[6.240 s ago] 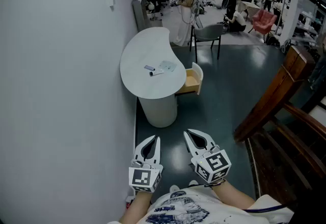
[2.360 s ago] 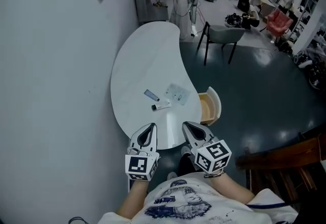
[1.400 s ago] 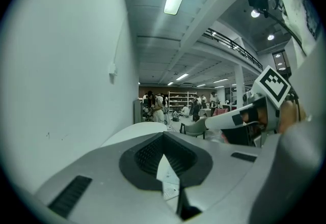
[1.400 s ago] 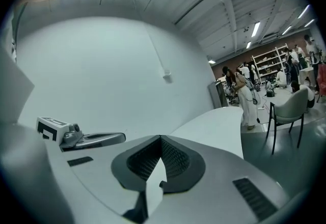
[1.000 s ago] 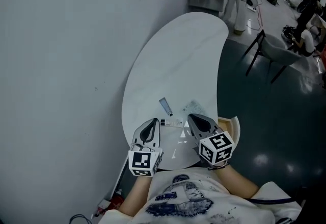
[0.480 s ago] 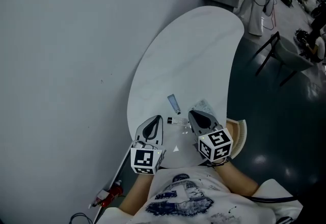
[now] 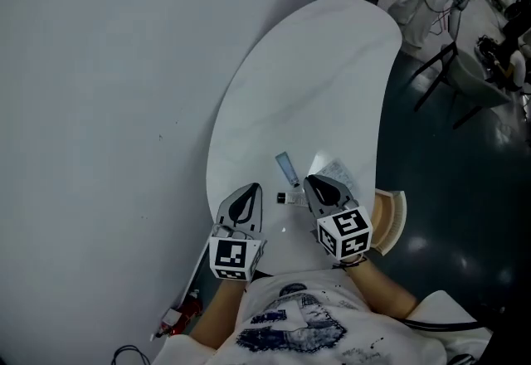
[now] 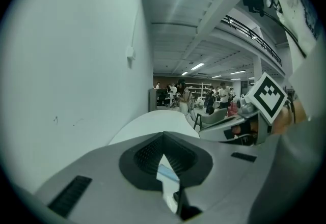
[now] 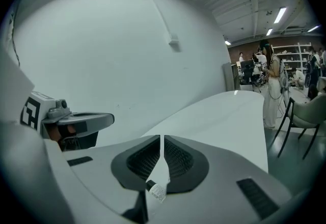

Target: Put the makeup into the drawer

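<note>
The blue tube (image 7: 285, 166), the small dark-capped tube (image 7: 290, 198) and the flat sachet (image 7: 336, 171), taken to be the makeup, lie together on the near end of the white bench (image 7: 315, 73), close to one another; none is in the drawer (image 7: 390, 218). The drawer stands pulled out at the bench's right side, its wooden inside partly hidden behind the right marker cube. The right tongs (image 7: 310, 182) are fully closed and empty, their tip just beside the small tube and the sachet; through the slit below the tip the right gripper view shows that tube's label. The left tongs (image 7: 254, 187) also appear closed with nothing held, set to the left of the pieces; the blue tube shows ahead of them in the left gripper view. Change noted: a few seconds ago the bench stood well ahead across the floor; the person has since come up to it, and both tongs have moved in over its near edge and lower. Assessment: the approach looks complete and no piece is lifted yet. The right tongs would have to open before any pickup, the small tube being nearest.
</note>
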Demonstrator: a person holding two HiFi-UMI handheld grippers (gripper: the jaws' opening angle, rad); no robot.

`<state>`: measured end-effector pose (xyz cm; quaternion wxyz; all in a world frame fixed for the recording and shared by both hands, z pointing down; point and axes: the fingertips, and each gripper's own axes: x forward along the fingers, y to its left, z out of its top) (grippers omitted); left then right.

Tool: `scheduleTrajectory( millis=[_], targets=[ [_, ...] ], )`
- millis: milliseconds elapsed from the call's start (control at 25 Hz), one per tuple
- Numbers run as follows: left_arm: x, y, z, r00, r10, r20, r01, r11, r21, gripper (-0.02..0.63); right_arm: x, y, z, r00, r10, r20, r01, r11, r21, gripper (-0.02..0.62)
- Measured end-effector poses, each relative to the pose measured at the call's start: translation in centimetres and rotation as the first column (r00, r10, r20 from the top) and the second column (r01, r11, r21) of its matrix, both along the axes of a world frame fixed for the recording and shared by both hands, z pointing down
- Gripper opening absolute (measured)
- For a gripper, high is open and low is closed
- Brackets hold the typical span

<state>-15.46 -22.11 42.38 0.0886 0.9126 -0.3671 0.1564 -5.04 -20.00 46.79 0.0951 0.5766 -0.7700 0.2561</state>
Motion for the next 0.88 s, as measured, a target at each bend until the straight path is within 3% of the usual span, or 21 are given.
scheduleTrajectory(
  millis=[560, 880],
  targets=[
    [-0.2, -4.3, 3.9, 0.997, 0.076, -0.005, -0.076, 0.994, -0.078, 0.048, -1.5, -3.7, 4.7, 0.998, 0.036, -0.056, -0.042, 0.993, -0.112, 0.023],
    [-0.1, -5.9, 5.5, 0.994, 0.113, -0.004, -0.112, 0.989, -0.101, 0.048, -2.0, -5.0, 7.7, 0.997, 0.039, -0.065, -0.05, 0.982, -0.18, 0.122]
  ],
)
